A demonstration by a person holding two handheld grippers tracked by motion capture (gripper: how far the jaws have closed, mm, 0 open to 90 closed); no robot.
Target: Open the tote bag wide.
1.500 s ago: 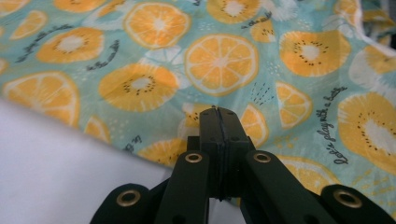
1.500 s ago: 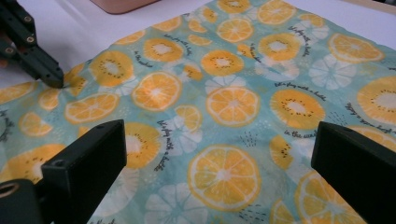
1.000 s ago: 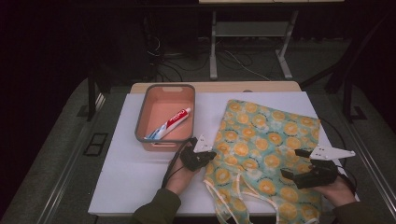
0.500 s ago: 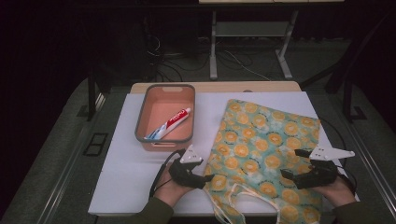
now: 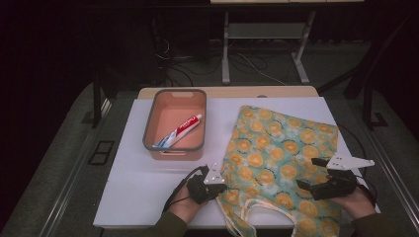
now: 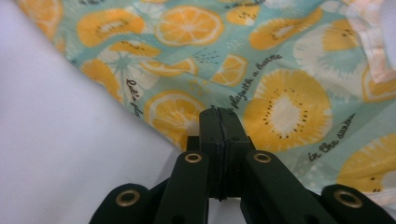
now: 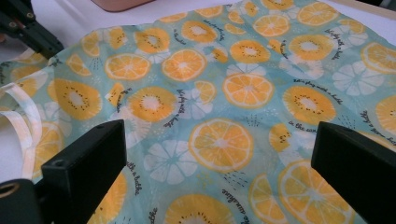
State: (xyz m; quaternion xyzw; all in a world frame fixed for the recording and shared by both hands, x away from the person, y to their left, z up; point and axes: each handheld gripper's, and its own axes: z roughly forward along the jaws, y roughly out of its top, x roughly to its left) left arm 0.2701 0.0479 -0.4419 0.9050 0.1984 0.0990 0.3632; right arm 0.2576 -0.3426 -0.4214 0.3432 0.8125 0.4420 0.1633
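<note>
A tote bag [image 5: 281,148] printed with orange slices lies flat on the right half of the white table. Its pale handles [image 5: 257,212] loop at the near edge. My left gripper [image 5: 220,184] sits at the bag's near left edge. Its jaws have just been closing and now stand pressed together [image 6: 219,112] on the fabric's edge [image 6: 280,102]. My right gripper [image 5: 309,173] rests over the bag's near right part. Its jaws are spread wide [image 7: 217,140], with the printed cloth [image 7: 247,88] lying flat beneath them.
A salmon tray [image 5: 173,145] with a grey rim stands left of the bag and holds a toothpaste tube [image 5: 180,129]. Bare white table [image 5: 138,187] lies left of my left hand. Dark floor and cables lie beyond the far edge.
My left gripper has slid toward the near table edge along the bag's left side, and the bag's near corner has shifted a little. The right gripper has stayed put.
</note>
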